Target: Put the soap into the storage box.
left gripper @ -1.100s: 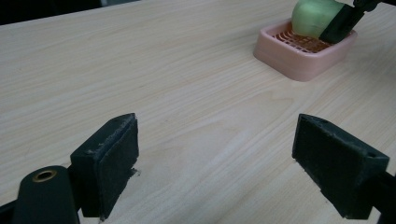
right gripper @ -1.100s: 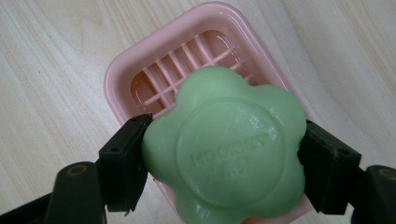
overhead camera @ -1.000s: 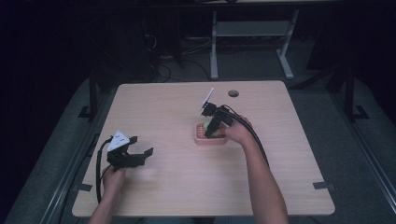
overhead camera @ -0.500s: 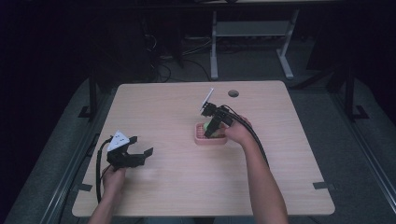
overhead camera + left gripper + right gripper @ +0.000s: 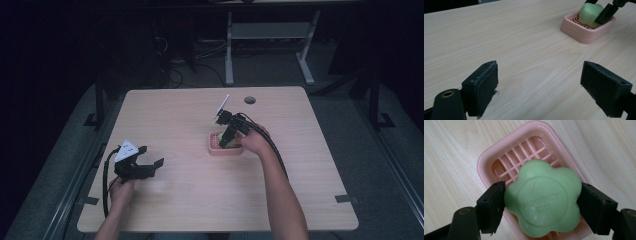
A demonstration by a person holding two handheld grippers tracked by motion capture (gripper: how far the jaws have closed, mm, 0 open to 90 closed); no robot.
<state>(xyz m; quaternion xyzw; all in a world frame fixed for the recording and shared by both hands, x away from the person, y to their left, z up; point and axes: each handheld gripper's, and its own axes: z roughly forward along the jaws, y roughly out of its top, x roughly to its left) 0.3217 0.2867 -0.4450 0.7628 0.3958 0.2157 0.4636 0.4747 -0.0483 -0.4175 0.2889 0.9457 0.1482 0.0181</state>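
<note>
**Green soap gripped over a pink dish**

While the person's left hand (image 5: 121,192) rests near the table's front left edge, the right gripper (image 5: 541,200) is clamped on a green flower-shaped soap (image 5: 543,197), one black jaw pressed against each side of it. The soap sits in, or just above, a pink soap dish (image 5: 499,157) with a slatted floor; whether it touches the slats cannot be told. The dish stands on the pale wooden table (image 5: 190,125), a little right of the table's centre, and the person's right hand (image 5: 255,141) is just beside the dish on its right.

The left gripper (image 5: 546,82) is well to the left of the dish and nearer the person, its two jaws spread wide apart with bare tabletop between them. In the left gripper view, the dish (image 5: 589,35) lies far ahead, with the green soap (image 5: 589,13) in it

A round hole (image 5: 250,100) lies beyond the dish, near the table's far edge
</note>
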